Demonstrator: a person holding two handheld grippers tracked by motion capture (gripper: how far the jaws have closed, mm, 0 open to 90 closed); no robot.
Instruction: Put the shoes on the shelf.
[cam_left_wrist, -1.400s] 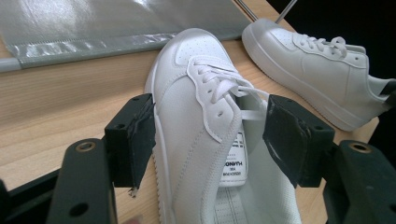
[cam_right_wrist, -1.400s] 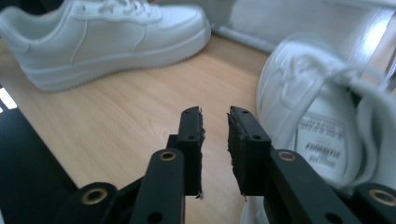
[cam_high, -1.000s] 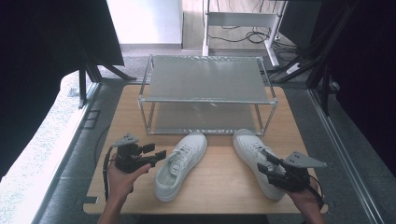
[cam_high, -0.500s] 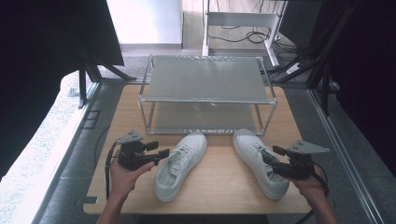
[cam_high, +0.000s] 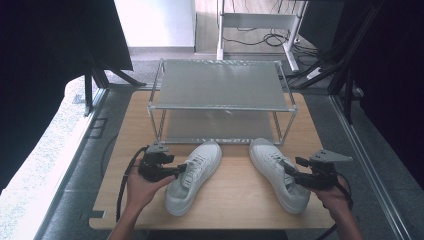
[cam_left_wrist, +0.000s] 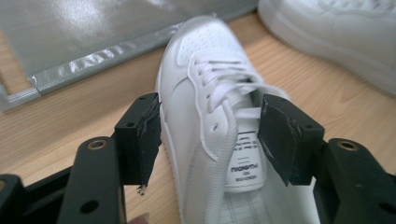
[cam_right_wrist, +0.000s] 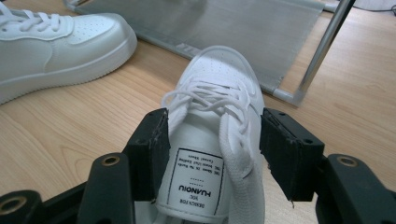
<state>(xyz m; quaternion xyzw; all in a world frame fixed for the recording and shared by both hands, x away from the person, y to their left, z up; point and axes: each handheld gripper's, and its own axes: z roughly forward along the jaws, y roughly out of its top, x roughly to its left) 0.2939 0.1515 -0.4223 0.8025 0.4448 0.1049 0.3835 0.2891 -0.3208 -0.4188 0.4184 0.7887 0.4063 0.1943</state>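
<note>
Both tongs have slid onto the shoes: left tongs (cam_left_wrist: 210, 135) closing around left shoe (cam_left_wrist: 210, 93), unclamped; right tongs (cam_right_wrist: 212, 149) straddle right shoe (cam_right_wrist: 219, 84), opening slightly, ready for lifting.

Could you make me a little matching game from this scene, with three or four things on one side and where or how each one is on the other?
Things:
1. left shoe
2. right shoe
3. rack
4. table

Descriptions:
A. metal, two shelves, behind the shoes
B. wooden, under everything
C. its side wall between the left gripper's open jaws
D. its tongue between the right gripper's jaws

Pairs: 1-C, 2-D, 3-A, 4-B
</note>
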